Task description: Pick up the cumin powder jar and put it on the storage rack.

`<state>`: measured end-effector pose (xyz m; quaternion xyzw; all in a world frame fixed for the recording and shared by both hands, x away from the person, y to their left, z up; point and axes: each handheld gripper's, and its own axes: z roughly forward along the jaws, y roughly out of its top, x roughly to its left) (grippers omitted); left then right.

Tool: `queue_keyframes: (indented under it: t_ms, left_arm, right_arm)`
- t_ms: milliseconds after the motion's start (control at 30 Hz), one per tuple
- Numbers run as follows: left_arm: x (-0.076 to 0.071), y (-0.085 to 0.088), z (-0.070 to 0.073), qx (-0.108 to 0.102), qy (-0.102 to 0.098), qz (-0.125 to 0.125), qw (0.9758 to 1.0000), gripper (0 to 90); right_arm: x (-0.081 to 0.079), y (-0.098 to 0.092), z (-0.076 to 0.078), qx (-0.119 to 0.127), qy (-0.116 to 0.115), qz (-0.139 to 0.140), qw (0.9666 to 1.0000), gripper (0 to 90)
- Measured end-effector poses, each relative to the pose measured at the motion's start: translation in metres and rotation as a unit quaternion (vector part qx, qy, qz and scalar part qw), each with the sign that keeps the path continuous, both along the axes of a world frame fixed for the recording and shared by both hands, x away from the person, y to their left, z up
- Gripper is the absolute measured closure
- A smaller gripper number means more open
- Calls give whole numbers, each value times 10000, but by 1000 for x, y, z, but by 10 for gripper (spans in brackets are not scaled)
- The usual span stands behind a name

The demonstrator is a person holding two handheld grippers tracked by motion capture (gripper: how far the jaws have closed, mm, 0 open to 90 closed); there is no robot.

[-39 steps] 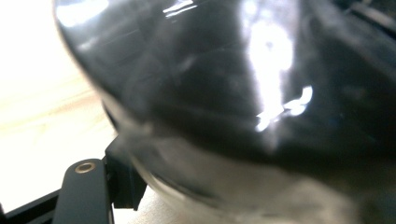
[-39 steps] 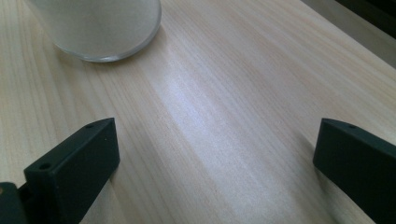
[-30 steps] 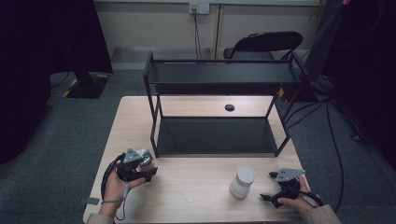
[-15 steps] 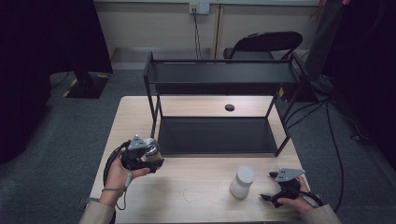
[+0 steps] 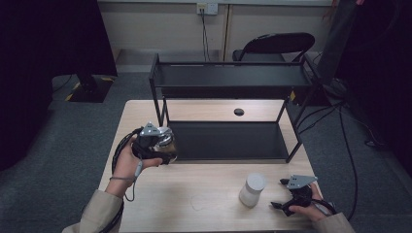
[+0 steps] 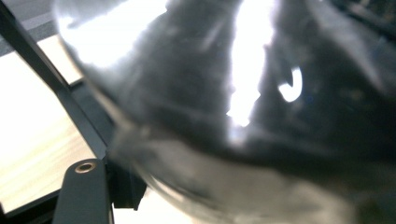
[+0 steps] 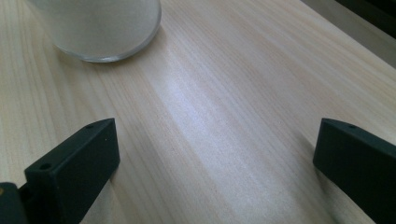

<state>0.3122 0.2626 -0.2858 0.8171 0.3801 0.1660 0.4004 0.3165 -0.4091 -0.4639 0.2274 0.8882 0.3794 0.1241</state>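
High view has the wooden table (image 5: 209, 204) spread across the middle, and on its far half stands a black two-tier metal rack (image 5: 228, 77), its lower shelf dark and its upper shelf level with the chair (image 5: 272, 46) behind it. On the near right part of the table stands a white frosted jar (image 5: 252, 190), upright, just left of the right gripper (image 5: 284, 194). That gripper rests low at the table's near right edge in the person's hand; in the right gripper view its black jaws stand wide apart with bare wood between them, and the jar's base (image 7: 100, 28) sits beyond the left jaw, not touching it. At the left, the left gripper (image 5: 165, 145) is lifted above the table, near the rack's left front post. Its jaws are clamped on a shiny glass jar (image 5: 166, 141), which in the left gripper view (image 6: 243, 112) is a close, blurred, glinting mass beside the rack's dark frame.
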Motion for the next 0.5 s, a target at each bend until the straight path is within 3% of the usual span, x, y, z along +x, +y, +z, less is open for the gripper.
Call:
queue_keyframes:
  t_ms: [500]
  left_arm:
    - [27,-18,43,-17,-9,-240,9997,305]
  right_arm:
    - [0,0,0,3,-5,-1,10000,0]
